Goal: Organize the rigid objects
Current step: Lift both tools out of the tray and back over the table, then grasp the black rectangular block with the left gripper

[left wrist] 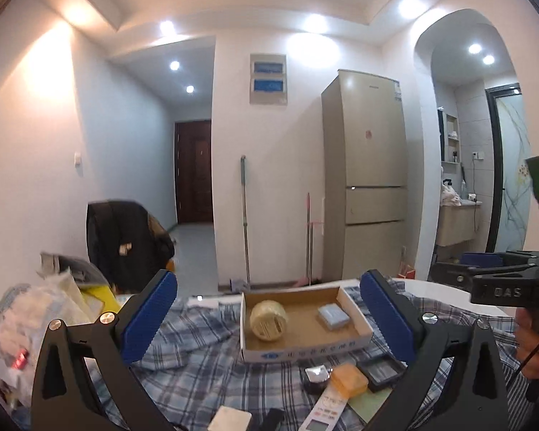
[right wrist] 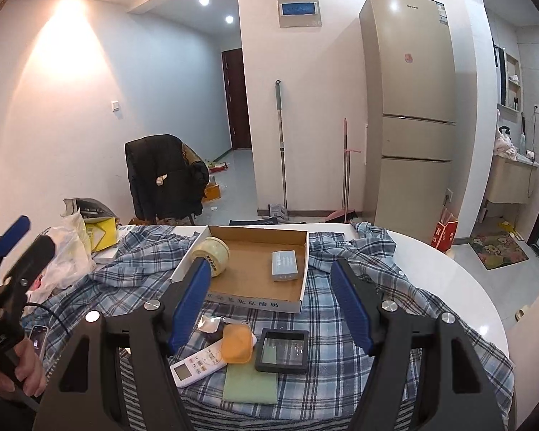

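Round white table (right wrist: 449, 287), plaid cloth (right wrist: 341, 359) draped over most of it. Shallow cardboard box (right wrist: 255, 280) sits on the cloth at table centre, open top. Inside the box: a cream jar (right wrist: 213, 253) lying on its side at the box's 9 o'clock wall, and a small grey-blue pack (right wrist: 284, 265) lying flat toward 3 o'clock, the two well apart. Left gripper (left wrist: 269, 319) hangs level in front of the box, fingers spread wide, nothing between the blue pads (left wrist: 151, 319); the box shows in the gap beyond them. Right gripper (right wrist: 273, 312) tilts down toward the near cloth, fingers apart, gripping nothing; the near box wall and loose items show between them. Loose items on the cloth, at 6 o'clock of the box: an orange case (right wrist: 238, 344) resting partly on a white remote (right wrist: 197, 362), a black frame (right wrist: 282, 351) just beside the case at its 3 o'clock, a green card (right wrist: 251, 384) under the case and frame edges, a shiny silver bit (right wrist: 209, 323) at the case's 11 o'clock. A phone (right wrist: 37, 337) lies at the cloth's 9 o'clock edge. Bags (right wrist: 72, 248) are heaped at the table's 10 o'clock. A hand (right wrist: 27, 370) grips the left gripper's handle in the right wrist view. A fridge (right wrist: 409, 107) stands at 1 o'clock behind the table, a chair (right wrist: 165, 176) with a dark jacket at 11 o'clock.
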Motion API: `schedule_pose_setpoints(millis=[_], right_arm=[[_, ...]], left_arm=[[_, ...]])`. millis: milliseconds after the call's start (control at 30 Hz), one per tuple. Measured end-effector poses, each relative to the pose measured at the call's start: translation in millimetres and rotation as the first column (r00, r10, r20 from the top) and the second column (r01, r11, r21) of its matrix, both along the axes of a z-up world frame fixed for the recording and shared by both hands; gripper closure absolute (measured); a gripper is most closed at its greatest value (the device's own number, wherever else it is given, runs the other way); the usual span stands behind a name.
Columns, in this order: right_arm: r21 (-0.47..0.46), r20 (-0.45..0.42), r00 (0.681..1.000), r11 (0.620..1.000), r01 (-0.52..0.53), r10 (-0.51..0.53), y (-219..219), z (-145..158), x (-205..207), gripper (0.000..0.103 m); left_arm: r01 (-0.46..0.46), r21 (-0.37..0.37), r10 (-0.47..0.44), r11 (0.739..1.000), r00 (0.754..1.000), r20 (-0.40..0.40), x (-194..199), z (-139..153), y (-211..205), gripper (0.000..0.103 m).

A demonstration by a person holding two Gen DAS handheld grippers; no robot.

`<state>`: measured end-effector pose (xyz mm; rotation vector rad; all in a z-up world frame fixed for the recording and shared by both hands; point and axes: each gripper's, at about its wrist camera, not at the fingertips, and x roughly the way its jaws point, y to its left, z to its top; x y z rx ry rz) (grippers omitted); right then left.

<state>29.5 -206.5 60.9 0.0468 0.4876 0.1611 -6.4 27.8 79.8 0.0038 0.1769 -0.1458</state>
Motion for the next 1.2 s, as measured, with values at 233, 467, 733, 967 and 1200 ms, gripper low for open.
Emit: schedule_pose_setpoints(millis=[233, 467, 733, 967, 1200], right_arm=[[0.079, -0.111, 0.99, 0.994, -0.074, 0.083, -6.5, -19.1, 7.7, 0.032], [0.08, -0.137, 0.988, 0.995, -0.06, 0.071, -11.0, -37.9, 15.2, 0.032], [0.042, -0.159, 0.986, 0.998, -0.04, 0.046, -8.8, -61.1, 30.5, 0.032], [0.106, -0.235, 0.971, 0.994, -0.015, 0.04, -24.2, -91.2, 51.8, 0.032], [0.099, -0.311, 0.95, 0.995, 0.012, 0.02, -34.0, -116.5, 68.6, 0.032]], left_arm=[[-0.009, -0.059, 0.001, 0.998, 0.992, -0.127, 20.7, -26.9, 16.9, 0.0], [0.016, -0.06, -0.029, 0.998, 0.972, -0.233, 35.0, -50.5, 20.9, 0.004], [0.048, -0.091, -0.075, 0.995, 0.942, -0.327, 55.5, -78.1, 26.2, 0.014], [0.093, -0.118, -0.136, 0.989, 0.888, -0.439, 70.2, -102.0, 23.3, 0.021], [0.143, -0.085, -0.166, 0.986, 0.79, -0.59, 87.7, -132.1, 12.2, 0.051]])
